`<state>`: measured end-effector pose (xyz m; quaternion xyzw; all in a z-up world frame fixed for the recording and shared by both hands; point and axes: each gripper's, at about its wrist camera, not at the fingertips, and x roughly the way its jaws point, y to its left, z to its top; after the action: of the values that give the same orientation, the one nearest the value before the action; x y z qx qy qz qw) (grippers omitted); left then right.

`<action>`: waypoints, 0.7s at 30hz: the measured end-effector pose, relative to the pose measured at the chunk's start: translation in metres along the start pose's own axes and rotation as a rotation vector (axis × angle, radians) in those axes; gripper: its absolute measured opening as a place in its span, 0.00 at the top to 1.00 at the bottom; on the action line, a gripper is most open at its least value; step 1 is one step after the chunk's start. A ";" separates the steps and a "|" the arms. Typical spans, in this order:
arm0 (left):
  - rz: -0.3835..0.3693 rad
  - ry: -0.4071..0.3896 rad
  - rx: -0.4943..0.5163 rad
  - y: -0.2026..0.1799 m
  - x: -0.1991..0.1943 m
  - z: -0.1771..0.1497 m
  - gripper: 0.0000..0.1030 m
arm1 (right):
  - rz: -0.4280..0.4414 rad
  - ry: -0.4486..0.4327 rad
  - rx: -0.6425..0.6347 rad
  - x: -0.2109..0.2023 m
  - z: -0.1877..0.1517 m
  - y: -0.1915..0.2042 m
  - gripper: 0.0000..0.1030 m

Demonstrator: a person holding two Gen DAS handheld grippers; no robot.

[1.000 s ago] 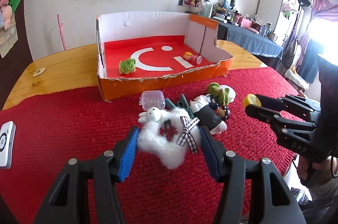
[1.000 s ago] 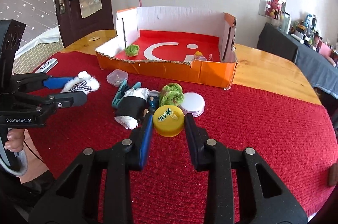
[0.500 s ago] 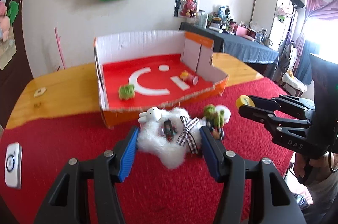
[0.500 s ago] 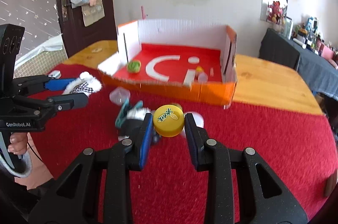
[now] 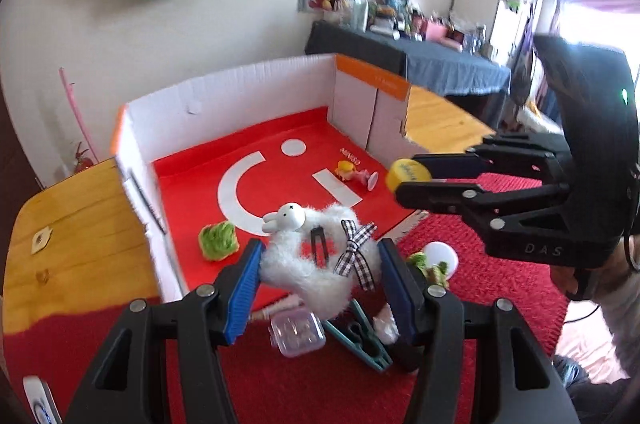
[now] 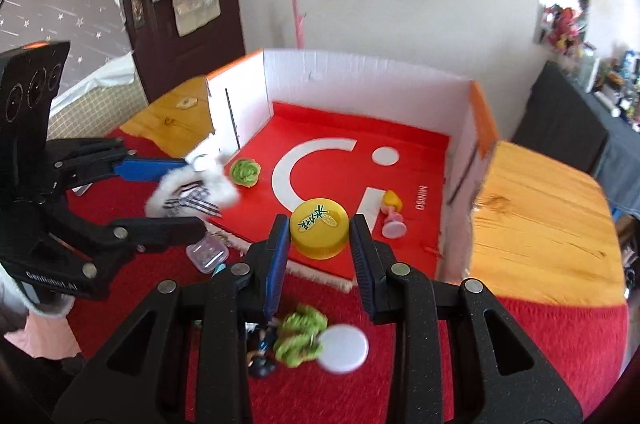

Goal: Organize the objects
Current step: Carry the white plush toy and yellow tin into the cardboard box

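Observation:
My left gripper (image 5: 320, 276) is shut on a white fluffy bunny toy (image 5: 316, 256) with a checked bow, held over the front edge of the open cardboard box (image 5: 248, 87) with a red floor. My right gripper (image 6: 320, 244) is shut on a yellow round lid (image 6: 319, 234), held above the box's front part. The bunny also shows in the right wrist view (image 6: 192, 189), and the lid in the left wrist view (image 5: 408, 173). Inside the box lie a green fuzzy ball (image 5: 218, 240) and a small yellow-and-pink toy (image 5: 354, 173).
On the red cloth (image 5: 304, 384) in front of the box lie a clear small plastic case (image 5: 296, 330), a teal clip (image 5: 360, 338), a green fuzzy piece (image 6: 300, 334), a white disc (image 6: 342, 344) and a dark small figure (image 6: 260, 356). A white device (image 5: 40, 400) lies at the far left.
Both grippers have risen and moved forward with their objects, from above the cloth to above the box's front part. The loose items stayed on the cloth.

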<state>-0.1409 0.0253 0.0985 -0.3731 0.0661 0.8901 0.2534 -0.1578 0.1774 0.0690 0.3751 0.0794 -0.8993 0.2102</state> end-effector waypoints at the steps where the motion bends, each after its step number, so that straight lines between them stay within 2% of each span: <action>1: -0.003 0.013 0.008 0.001 0.005 0.002 0.42 | 0.004 0.024 -0.002 0.007 0.002 -0.003 0.72; 9: 0.009 0.133 0.128 0.002 0.049 0.016 0.42 | 0.046 0.175 -0.029 0.048 0.007 -0.015 0.72; 15: -0.005 0.227 0.135 0.013 0.077 0.017 0.42 | 0.073 0.251 -0.020 0.063 0.007 -0.023 0.72; 21: -0.042 0.267 0.141 0.016 0.088 0.016 0.42 | 0.087 0.316 -0.028 0.074 0.006 -0.026 0.72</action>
<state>-0.2112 0.0515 0.0473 -0.4709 0.1537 0.8201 0.2864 -0.2191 0.1751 0.0203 0.5118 0.1077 -0.8181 0.2391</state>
